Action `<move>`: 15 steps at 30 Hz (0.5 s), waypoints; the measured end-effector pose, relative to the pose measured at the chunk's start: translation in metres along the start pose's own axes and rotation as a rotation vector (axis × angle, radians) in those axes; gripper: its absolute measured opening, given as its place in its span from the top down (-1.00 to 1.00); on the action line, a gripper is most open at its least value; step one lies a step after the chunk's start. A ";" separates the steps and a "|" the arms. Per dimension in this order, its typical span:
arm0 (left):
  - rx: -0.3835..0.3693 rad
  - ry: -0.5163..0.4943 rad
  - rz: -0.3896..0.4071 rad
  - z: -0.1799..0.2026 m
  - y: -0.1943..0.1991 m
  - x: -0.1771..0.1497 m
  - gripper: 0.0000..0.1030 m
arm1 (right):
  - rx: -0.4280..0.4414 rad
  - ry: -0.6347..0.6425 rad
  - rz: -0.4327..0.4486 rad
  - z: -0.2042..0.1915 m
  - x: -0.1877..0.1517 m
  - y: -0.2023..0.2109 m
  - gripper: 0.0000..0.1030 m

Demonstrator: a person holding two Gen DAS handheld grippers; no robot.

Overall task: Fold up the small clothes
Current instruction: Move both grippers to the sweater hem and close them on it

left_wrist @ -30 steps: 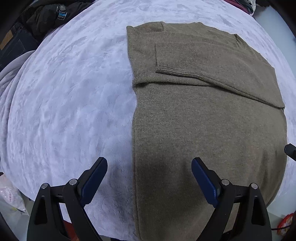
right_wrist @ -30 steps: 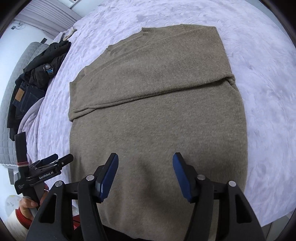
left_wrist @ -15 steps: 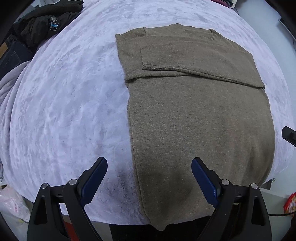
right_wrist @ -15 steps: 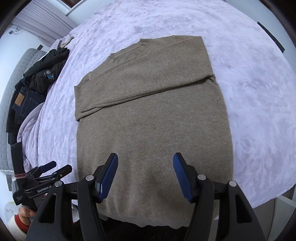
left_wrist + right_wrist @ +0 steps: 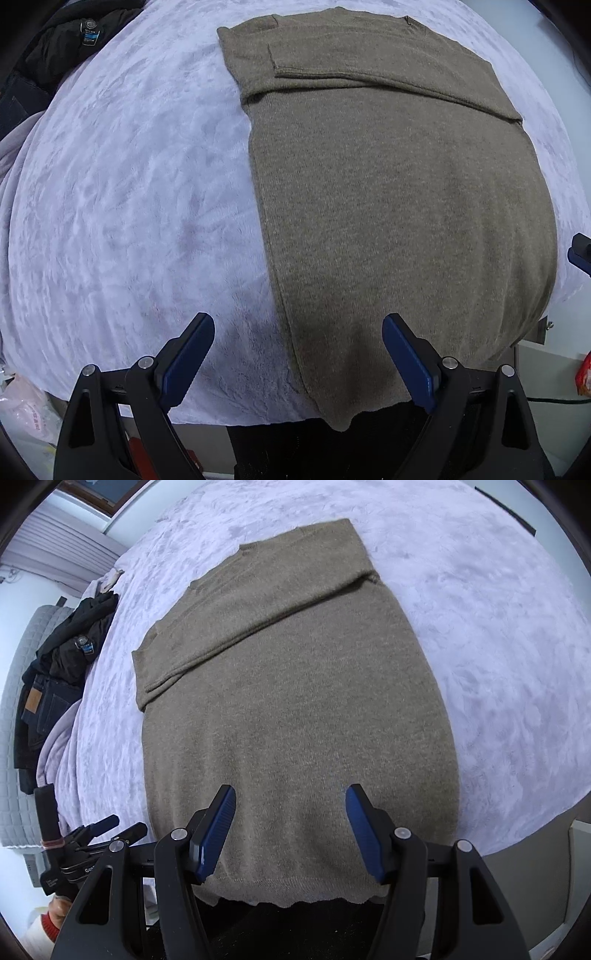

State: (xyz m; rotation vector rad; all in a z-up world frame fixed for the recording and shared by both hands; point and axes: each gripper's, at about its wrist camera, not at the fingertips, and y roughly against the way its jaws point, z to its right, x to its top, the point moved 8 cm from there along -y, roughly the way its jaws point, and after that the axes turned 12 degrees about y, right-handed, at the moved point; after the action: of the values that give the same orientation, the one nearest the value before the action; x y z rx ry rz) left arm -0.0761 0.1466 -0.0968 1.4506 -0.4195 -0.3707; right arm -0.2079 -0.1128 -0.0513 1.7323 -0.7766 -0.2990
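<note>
An olive-brown knit sweater lies flat on a pale lilac fleece blanket, both sleeves folded across its chest and its hem hanging over the near edge. It also shows in the right wrist view. My left gripper is open and empty above the sweater's left side near the hem. My right gripper is open and empty above the middle of the sweater near the hem. The left gripper also shows in the right wrist view, low at the left.
A pile of dark clothes and jeans lies at the far left of the bed, also in the left wrist view. A quilted grey headboard stands beyond it. The bed's near edge drops off below the hem.
Both grippers have pulled back toward the near edge and risen, so the whole sweater and its hem have come into view. Both stay open.
</note>
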 end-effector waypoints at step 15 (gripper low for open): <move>-0.249 0.054 -0.135 0.011 -0.040 -0.070 -0.80 | 0.114 0.006 -0.159 0.098 -0.064 -0.018 -0.27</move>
State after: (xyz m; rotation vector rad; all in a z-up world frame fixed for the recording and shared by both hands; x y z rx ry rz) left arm -0.1420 0.1674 -0.1389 1.2459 -0.2230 -0.4736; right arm -0.3050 -0.1447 -0.1112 1.9063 -0.6632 -0.3631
